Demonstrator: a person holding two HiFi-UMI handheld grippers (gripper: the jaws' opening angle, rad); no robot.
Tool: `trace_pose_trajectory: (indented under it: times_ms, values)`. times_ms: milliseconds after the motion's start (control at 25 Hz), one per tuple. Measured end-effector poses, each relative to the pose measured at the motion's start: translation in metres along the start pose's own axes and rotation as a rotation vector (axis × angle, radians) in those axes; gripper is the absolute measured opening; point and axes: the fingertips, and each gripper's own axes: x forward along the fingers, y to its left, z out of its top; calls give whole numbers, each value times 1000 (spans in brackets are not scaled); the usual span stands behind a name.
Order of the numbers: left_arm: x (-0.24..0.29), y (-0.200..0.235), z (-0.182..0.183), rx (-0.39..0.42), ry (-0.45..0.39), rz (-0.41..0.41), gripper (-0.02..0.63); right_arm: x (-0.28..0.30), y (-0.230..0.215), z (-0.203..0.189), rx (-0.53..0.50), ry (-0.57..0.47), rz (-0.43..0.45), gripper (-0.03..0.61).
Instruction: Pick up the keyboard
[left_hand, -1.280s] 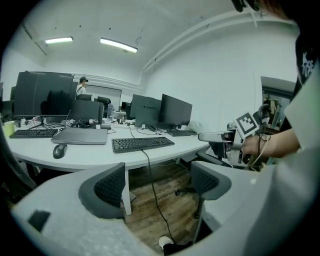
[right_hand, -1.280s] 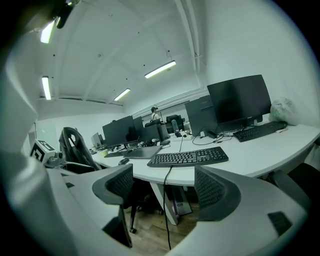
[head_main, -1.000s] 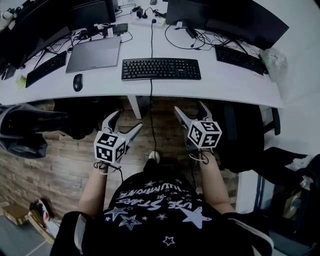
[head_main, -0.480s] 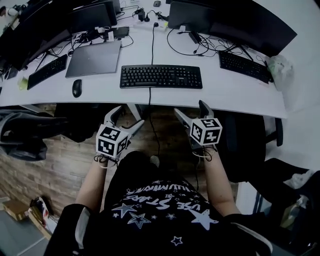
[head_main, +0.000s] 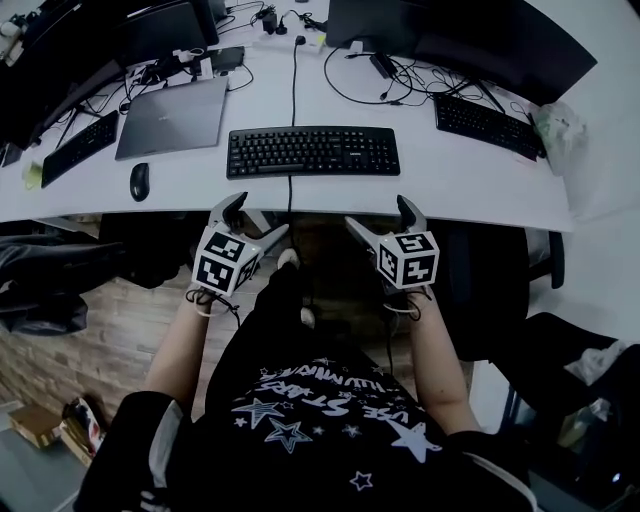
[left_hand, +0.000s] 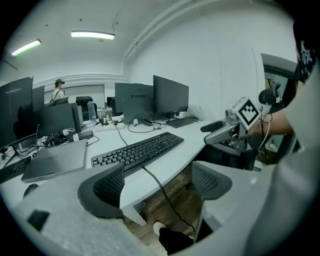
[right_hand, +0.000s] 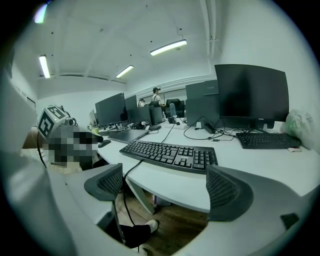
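Observation:
A black wired keyboard (head_main: 313, 152) lies flat on the white desk (head_main: 420, 185), near its front edge. It also shows in the left gripper view (left_hand: 137, 150) and the right gripper view (right_hand: 170, 154). My left gripper (head_main: 255, 218) hangs just short of the desk edge, below the keyboard's left half, open and empty (left_hand: 157, 182). My right gripper (head_main: 380, 213) is level with it under the keyboard's right end. Its jaws are opening with nothing between them (right_hand: 165, 187). Neither gripper touches the keyboard.
A closed grey laptop (head_main: 175, 115) and a black mouse (head_main: 139, 181) lie left of the keyboard. Other keyboards sit at far left (head_main: 72, 148) and far right (head_main: 487, 118). Dark monitors (head_main: 470, 35) line the back. The keyboard's cable (head_main: 293, 80) runs away across the desk.
Both grippers have moved forward from over the person's lap up to the desk's front edge. The keyboard has not moved on the desk.

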Motion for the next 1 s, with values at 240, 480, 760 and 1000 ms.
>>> trace_pose_trajectory:
  times_ms: [240,480,760,1000]
  values:
    - [30,22,4,38,30,-9,417,40,-15,15,-106,82,24,505]
    - [55,62,17,78,42,-22,420,94,-17,26,-387,291,148,536]
    - [78,108,31,96,56,-48,420,148,-32,31,-617,507,280,569]
    - [95,125,27,75,84,-74,420,180,-39,24,-782,660,420,572]
